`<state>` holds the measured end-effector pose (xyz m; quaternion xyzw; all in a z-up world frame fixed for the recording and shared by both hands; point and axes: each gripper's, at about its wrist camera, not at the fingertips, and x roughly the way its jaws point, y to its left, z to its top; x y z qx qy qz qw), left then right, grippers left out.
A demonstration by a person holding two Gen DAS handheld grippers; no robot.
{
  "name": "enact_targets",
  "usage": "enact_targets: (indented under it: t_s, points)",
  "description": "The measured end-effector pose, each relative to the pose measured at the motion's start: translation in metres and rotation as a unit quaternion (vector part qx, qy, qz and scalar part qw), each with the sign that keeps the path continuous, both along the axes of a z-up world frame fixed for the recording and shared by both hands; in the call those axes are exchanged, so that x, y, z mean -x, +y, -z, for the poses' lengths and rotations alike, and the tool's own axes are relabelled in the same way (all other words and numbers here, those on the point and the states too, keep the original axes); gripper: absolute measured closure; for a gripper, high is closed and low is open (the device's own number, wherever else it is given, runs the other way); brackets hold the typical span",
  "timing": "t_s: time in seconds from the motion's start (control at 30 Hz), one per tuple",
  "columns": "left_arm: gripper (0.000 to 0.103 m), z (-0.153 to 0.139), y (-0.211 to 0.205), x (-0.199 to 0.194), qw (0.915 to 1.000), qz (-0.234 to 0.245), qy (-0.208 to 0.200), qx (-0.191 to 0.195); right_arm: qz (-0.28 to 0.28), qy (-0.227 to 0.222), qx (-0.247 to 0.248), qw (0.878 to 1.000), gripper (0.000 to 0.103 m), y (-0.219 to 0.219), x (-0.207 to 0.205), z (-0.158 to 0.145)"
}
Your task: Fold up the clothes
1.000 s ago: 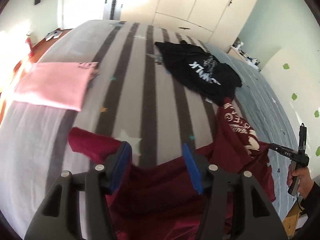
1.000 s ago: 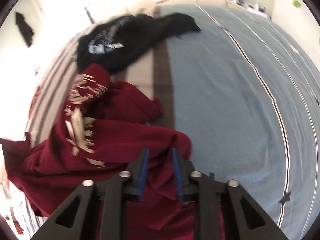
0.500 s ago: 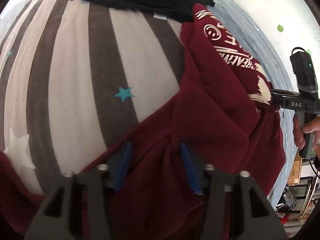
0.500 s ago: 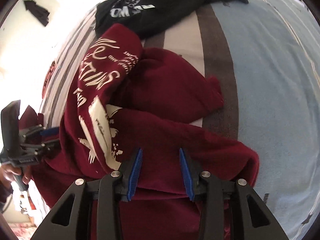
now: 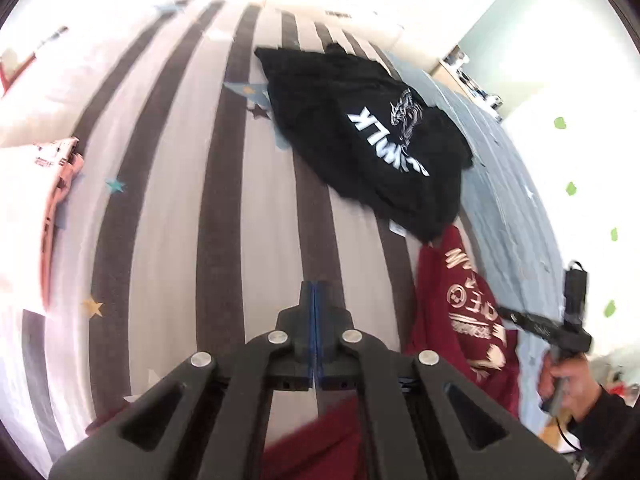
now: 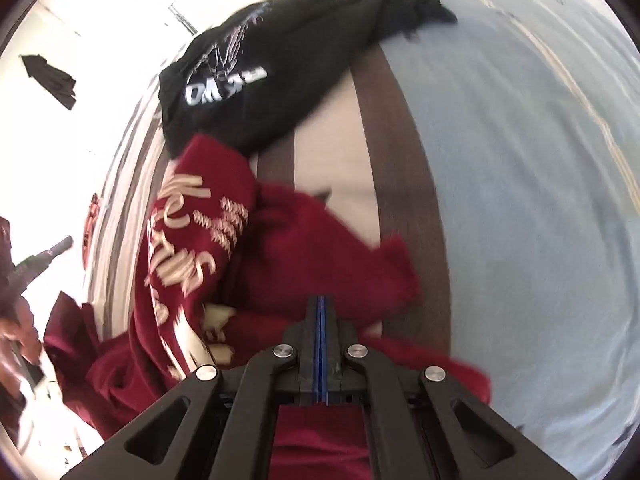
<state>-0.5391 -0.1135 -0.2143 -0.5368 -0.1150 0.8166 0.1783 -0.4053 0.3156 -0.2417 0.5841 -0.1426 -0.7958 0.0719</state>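
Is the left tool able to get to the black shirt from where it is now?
Probably yes. Only bare striped bedsheet lies between the left tool and the black shirt, with nothing in the way. Its jaws are shut, though, so they would need to open first.

Two shirts (image 5: 360, 140) (image 6: 280, 260) touching on bed (image 5: 180, 200)

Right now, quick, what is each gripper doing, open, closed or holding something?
Left gripper: just closed, jaws fully together; no cloth visible between the tips.
Right gripper: just closed, over the maroon sweatshirt; a grip cannot be told.
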Motion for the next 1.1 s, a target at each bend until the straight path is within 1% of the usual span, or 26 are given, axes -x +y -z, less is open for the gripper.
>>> enact_targets:
  t_s: [0.03, 0.07, 0.1, 0.13, 0.17, 0.2, 0.23, 0.27, 0.33, 0.43, 0.5, 0.6, 0.67, 0.7, 0.73, 0.77, 0.8, 0.83, 0.87, 0.9, 0.93, 1.03, 1.1]
  points:
    - [0.103, 0.003, 0.004, 0.001, 0.9999, 0.010, -0.005, 0.007, 0.006, -0.002, -0.004, 1.000, 0.099, 0.003, 0.005, 0.000]
    - [0.103, 0.006, 0.006, -0.001, 0.9996, 0.023, -0.009, 0.013, 0.015, -0.002, -0.003, 1.000, 0.099, 0.009, 0.007, 0.000]
    - [0.103, 0.010, 0.006, -0.009, 0.9991, 0.039, -0.014, 0.014, 0.023, -0.002, -0.001, 1.000, 0.094, 0.016, 0.009, 0.002]
    - [0.103, 0.014, 0.009, -0.017, 0.9984, 0.053, -0.019, 0.011, 0.026, -0.002, -0.007, 1.000, 0.084, 0.020, 0.010, 0.006]
    - [0.099, 0.020, 0.012, -0.026, 0.9975, 0.066, -0.025, 0.009, 0.024, -0.005, -0.017, 1.000, 0.079, 0.020, 0.010, 0.010]
    - [0.096, 0.029, 0.017, -0.036, 0.9964, 0.078, -0.031, 0.006, 0.021, -0.009, -0.026, 0.999, 0.071, 0.019, 0.011, 0.014]
    - [0.088, 0.039, 0.022, -0.045, 0.9952, 0.089, -0.038, 0.006, 0.017, -0.013, -0.028, 0.999, 0.070, 0.018, 0.009, 0.017]
    - [0.077, 0.047, 0.025, -0.054, 0.9940, 0.098, -0.048, 0.010, 0.012, -0.017, -0.028, 0.999, 0.070, 0.019, 0.006, 0.020]
    - [0.066, 0.065, 0.033, -0.071, 0.9909, 0.115, -0.068, 0.017, 0.003, -0.023, -0.030, 0.999, 0.069, 0.020, 0.001, 0.026]
    - [0.064, 0.085, 0.042, -0.085, 0.9849, 0.143, -0.094, 0.025, 0.008, -0.027, -0.036, 0.999, 0.069, 0.022, -0.004, 0.033]
    - [0.060, 0.088, 0.048, -0.092, 0.9840, 0.154, -0.081, 0.037, 0.019, -0.027, -0.033, 0.999, 0.069, 0.024, -0.007, 0.034]
    - [0.061, 0.090, 0.059, -0.097, 0.9811, 0.170, -0.055, 0.075, 0.019, -0.028, -0.042, 0.999, 0.069, 0.023, -0.009, 0.035]
    - [0.072, 0.091, 0.065, -0.098, 0.9785, 0.175, -0.036, 0.102, 0.014, -0.026, -0.053, 0.998, 0.068, 0.020, -0.010, 0.038]
    - [0.074, 0.091, 0.067, -0.098, 0.9773, 0.178, -0.028, 0.111, 0.013, -0.026, -0.057, 0.998, 0.066, 0.019, -0.009, 0.039]
    - [0.078, 0.090, 0.068, -0.098, 0.9769, 0.178, -0.023, 0.116, 0.011, -0.025, -0.061, 0.998, 0.065, 0.018, -0.008, 0.040]
    - [0.085, 0.089, 0.068, -0.097, 0.9771, 0.176, -0.017, 0.119, 0.009, -0.024, -0.067, 0.997, 0.064, 0.015, -0.006, 0.041]
    - [0.090, 0.087, 0.068, -0.096, 0.9772, 0.174, -0.012, 0.122, 0.007, -0.021, -0.070, 0.997, 0.062, 0.013, -0.005, 0.042]
    - [0.094, 0.086, 0.069, -0.096, 0.9772, 0.171, -0.007, 0.125, 0.004, -0.015, -0.073, 0.997, 0.064, 0.011, -0.004, 0.041]
    - [0.096, 0.084, 0.068, -0.094, 0.9778, 0.167, -0.002, 0.127, -0.003, -0.007, -0.076, 0.997, 0.068, 0.009, -0.003, 0.041]
    - [0.096, 0.080, 0.067, -0.092, 0.9794, 0.158, 0.003, 0.126, -0.013, -0.001, -0.071, 0.997, 0.082, 0.006, -0.001, 0.040]
    - [0.097, 0.076, 0.065, -0.089, 0.9808, 0.149, 0.008, 0.126, -0.024, 0.003, -0.064, 0.998, 0.095, 0.003, 0.000, 0.038]
    - [0.098, 0.057, 0.053, -0.074, 0.9866, 0.114, 0.027, 0.114, -0.031, 0.024, -0.061, 0.997, 0.095, -0.001, 0.005, 0.026]
    - [0.098, 0.038, 0.043, -0.062, 0.9880, 0.095, 0.047, 0.113, -0.033, 0.047, -0.061, 0.997, 0.095, -0.003, 0.012, 0.013]
